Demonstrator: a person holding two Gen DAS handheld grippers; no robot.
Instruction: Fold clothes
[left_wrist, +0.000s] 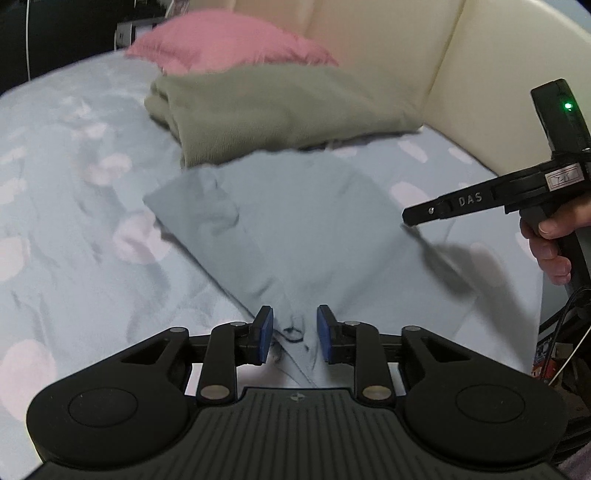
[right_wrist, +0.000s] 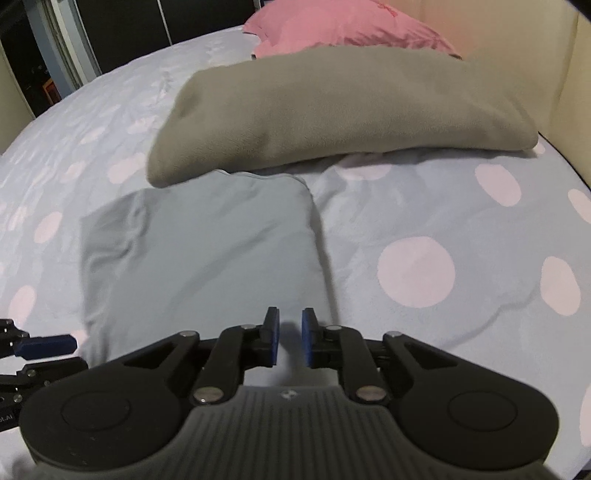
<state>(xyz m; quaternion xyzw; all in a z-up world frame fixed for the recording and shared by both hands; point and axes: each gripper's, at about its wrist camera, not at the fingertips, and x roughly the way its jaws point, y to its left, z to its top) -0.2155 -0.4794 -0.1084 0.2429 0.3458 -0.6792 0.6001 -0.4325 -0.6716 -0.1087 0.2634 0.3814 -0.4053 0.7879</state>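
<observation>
Both the left gripper (left_wrist: 294, 334) and the right gripper (right_wrist: 290, 338) have fingers parted over the near edge of the folded grey-blue garment (right_wrist: 207, 240), gripping nothing. It lies flat on the bed (right_wrist: 424, 221), long axis running away toward the olive blanket (right_wrist: 332, 107).

Both views look forward and steeply down along their own fingers, close above the bed (left_wrist: 74, 206). The left wrist view faces the grey cloth (left_wrist: 280, 221) from its near corner, with the right gripper (left_wrist: 410, 218) at its right edge. The right wrist view sits at the cloth's right edge. Both share the cloth, olive blanket (right_wrist: 332, 107), pink pillow (right_wrist: 351, 26) and headboard (left_wrist: 461, 74).
</observation>
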